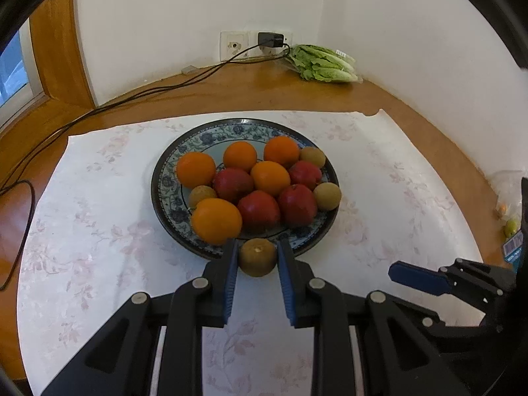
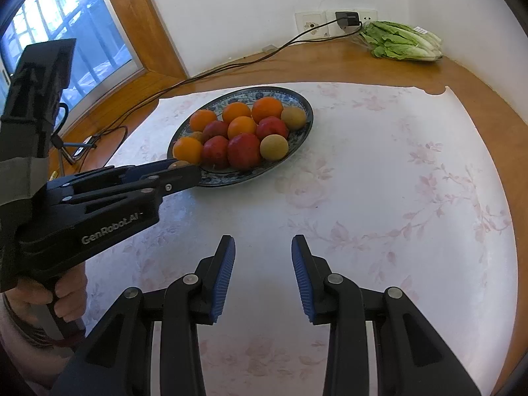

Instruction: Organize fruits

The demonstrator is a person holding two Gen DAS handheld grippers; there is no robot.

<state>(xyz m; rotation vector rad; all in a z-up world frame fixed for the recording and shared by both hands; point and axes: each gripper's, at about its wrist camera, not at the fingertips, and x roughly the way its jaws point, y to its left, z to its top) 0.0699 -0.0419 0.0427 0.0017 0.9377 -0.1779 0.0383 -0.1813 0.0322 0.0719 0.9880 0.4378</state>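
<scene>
A blue-patterned plate stands on a white floral cloth and holds several oranges, several red apples and a few brown kiwis. My left gripper is shut on another kiwi, right at the plate's near rim beside the front orange. My right gripper hovers over bare cloth to the right of the plate, open with nothing between its pads. One of its blue fingers shows in the left wrist view.
A bagged lettuce lies in the far corner by a wall socket with a charger. Its black cable runs left across the wooden table. A bag with small fruits sits at the right edge. A window is on the left.
</scene>
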